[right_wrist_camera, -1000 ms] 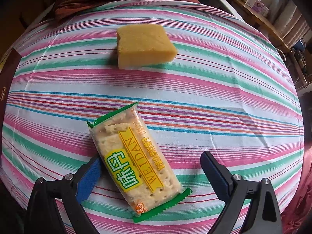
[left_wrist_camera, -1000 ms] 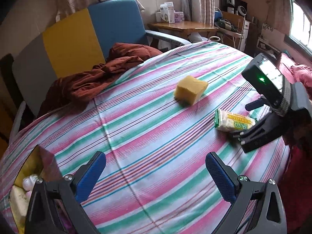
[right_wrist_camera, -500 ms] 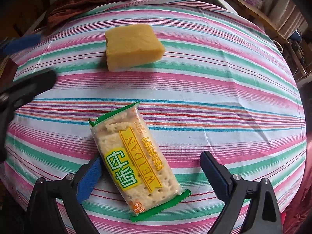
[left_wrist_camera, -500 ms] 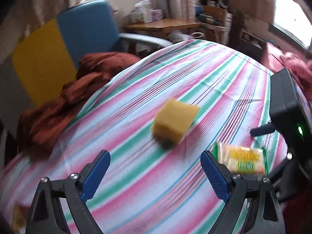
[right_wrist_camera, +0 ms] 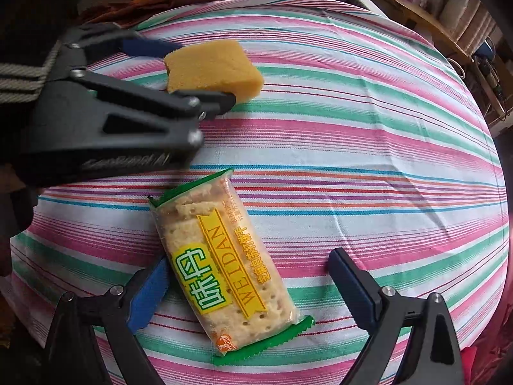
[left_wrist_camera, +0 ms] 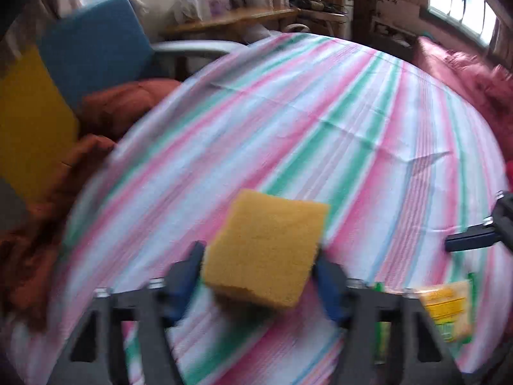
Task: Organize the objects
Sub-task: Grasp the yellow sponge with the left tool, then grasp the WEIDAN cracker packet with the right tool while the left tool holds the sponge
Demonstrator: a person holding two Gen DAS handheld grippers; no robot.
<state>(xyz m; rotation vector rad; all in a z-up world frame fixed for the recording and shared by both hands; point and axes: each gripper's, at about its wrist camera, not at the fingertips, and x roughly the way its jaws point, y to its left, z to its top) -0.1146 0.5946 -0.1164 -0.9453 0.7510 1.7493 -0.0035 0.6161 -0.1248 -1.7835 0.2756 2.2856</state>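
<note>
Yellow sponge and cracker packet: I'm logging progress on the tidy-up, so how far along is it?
Early. Nothing looks put away yet. The left gripper has just been closing around the yellow sponge, its pads at both sides. The cracker packet lies on the striped tablecloth between the open right gripper fingers, ungrasped. Both remain to place.

Both grippers were black plastic with triangular cut-outs in their arms and silver screws at the joints. The right gripper (right_wrist_camera: 247, 284) carried ribbed blue pads (right_wrist_camera: 149, 292), as did the left gripper (left_wrist_camera: 258, 276). A grey-and-white striped strap (right_wrist_camera: 22, 78) ran behind the left gripper's body.
</note>
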